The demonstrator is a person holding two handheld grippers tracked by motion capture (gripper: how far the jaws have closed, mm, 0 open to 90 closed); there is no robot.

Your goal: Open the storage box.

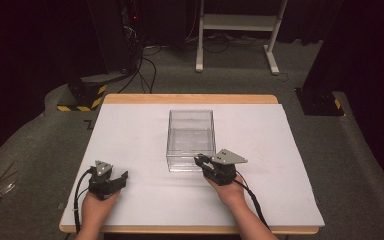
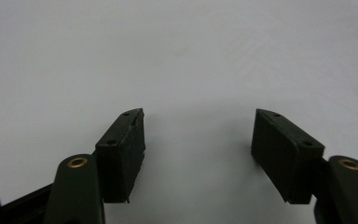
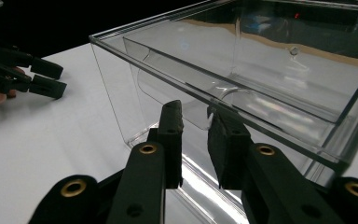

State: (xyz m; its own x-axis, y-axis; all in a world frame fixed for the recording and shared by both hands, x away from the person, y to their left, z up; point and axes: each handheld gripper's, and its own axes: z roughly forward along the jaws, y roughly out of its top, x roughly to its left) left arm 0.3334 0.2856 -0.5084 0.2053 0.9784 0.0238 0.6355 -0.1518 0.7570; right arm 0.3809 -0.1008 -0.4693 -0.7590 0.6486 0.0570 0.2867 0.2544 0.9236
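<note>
No readable labels from where I'm sitting. The clear box (image 1: 191,140) is see-through plastic, open-topped, mid-surface (image 1: 130,130). My right gripper (image 3: 195,140) sits at its 6 o'clock wall, jaws narrowly parted. Left gripper (image 2: 198,149) at 8 o'clock, jaws wide apart.

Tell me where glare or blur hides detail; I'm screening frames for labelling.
High view: dark surroundings, evenly lit table, clear box faint. Right gripper view: bright glare streaks on the box's front wall, near gripper parts soft. Left gripper view: blank white surface, gripper slightly soft.
</note>
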